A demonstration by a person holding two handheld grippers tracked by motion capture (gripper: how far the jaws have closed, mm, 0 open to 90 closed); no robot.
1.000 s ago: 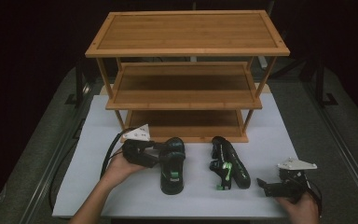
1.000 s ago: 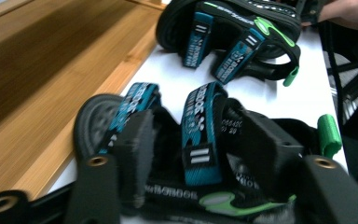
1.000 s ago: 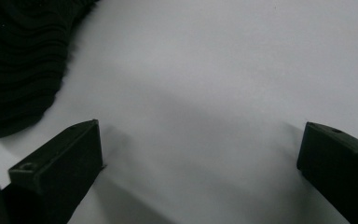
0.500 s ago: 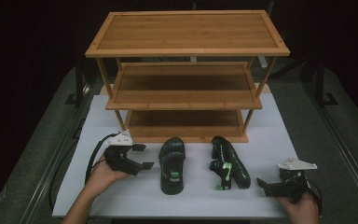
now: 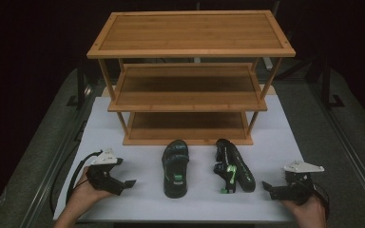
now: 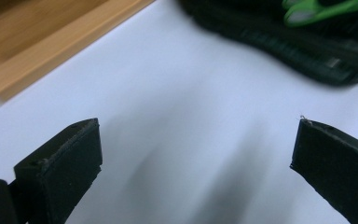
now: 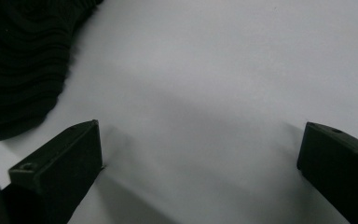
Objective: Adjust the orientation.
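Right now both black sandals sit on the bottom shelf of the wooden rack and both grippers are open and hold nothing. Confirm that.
Not quite. The high view shows the left sandal and the right sandal on the white table in front of the wooden rack, not on its bottom shelf. The rest holds: the left gripper and the right gripper are open and hold nothing.

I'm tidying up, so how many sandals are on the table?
2. The left sandal lies upright before the rack; the right sandal lies on its side beside it. None on the shelves.
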